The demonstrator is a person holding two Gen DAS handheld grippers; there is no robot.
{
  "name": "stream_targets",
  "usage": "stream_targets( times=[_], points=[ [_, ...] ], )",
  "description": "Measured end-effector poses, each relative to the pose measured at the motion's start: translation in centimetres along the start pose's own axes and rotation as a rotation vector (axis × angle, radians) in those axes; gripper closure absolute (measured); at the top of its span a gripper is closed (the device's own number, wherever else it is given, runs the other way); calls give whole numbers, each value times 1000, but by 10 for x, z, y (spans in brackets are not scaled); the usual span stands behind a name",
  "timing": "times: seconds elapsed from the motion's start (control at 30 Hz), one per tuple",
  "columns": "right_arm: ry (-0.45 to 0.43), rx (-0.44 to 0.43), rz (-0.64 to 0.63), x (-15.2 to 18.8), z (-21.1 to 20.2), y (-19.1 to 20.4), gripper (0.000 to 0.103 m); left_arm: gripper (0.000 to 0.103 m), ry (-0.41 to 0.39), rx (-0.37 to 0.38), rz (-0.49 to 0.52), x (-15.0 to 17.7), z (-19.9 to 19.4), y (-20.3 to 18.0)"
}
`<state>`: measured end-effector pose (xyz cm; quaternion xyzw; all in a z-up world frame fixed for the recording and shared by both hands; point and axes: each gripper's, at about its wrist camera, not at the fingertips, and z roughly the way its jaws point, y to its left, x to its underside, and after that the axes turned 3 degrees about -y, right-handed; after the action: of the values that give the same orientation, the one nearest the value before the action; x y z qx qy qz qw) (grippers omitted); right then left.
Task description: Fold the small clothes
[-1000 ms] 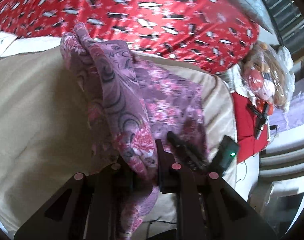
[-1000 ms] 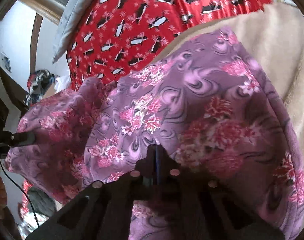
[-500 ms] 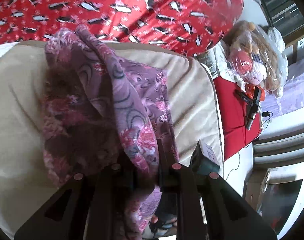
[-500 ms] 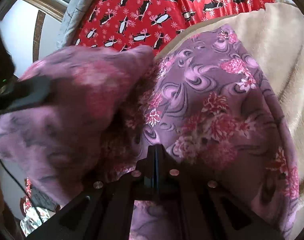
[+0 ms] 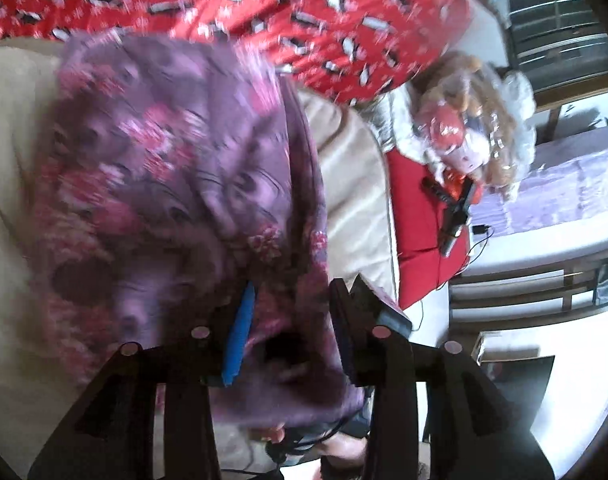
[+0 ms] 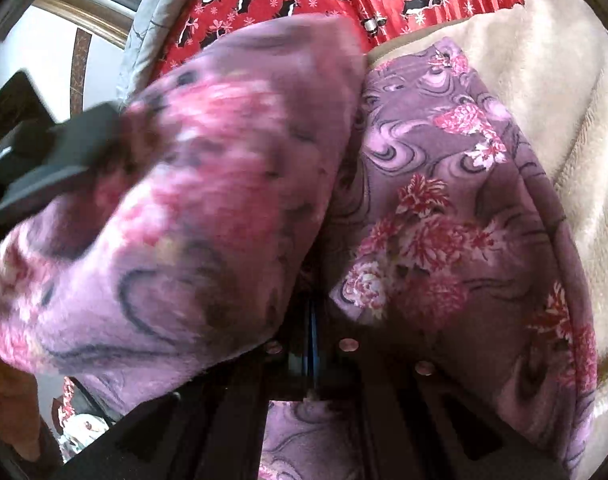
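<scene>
Behind beige blanket (image 6: 543, 92), red patterned bedding (image 5: 264, 12), purple garment (image 6: 443, 200).

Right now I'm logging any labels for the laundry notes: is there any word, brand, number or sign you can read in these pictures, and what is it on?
None can be read.
Purple flowered garment: only a print of flowers and swirls, no tag showing.
Red penguin-print cloth: pictures only, no letters.
Wrapped doll: anything printed on its wrapping is too blurred to read.

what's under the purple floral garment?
The purple floral garment lies on a beige blanket, visible along its edges. Whatever lies beneath its folded middle is covered.
</scene>
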<state>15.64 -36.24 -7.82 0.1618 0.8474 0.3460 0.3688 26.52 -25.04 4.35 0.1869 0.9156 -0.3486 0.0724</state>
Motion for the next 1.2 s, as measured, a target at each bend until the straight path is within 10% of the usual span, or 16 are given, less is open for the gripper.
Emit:
stream_targets(
  times=[0.2, 0.47, 0.6, 0.7, 0.87, 1.0, 1.1, 1.2],
  points=[
    [15, 11, 33, 3, -6, -1, 103, 63, -133, -124, -80, -7, -45, 48],
    [-24, 161, 71, 3, -61, -13, 97, 63, -57, -210, -145, 22, -25, 106],
    [-210, 247, 150, -18, -115, -22, 63, 60, -65, -156, -167, 27, -24, 115],
    [-174, 203, 169, -37, -107, -17, 44, 58, -69, -131, -165, 27, -24, 114],
    [-56, 196, 126, -46, -63, 3, 44, 58, -76, -144, -131, 29, -24, 113],
    [-170, 461, -136, -43, -60, 40, 44, 58, -90, -159, -97, 34, -25, 110],
    [-122, 393, -147, -41, -51, 42, 42, 54, -96, -171, -92, 33, -21, 109],
    [33, 369, -169, -36, -26, 36, 90, 54, -98, -176, -85, 34, -23, 106]
  ],
)
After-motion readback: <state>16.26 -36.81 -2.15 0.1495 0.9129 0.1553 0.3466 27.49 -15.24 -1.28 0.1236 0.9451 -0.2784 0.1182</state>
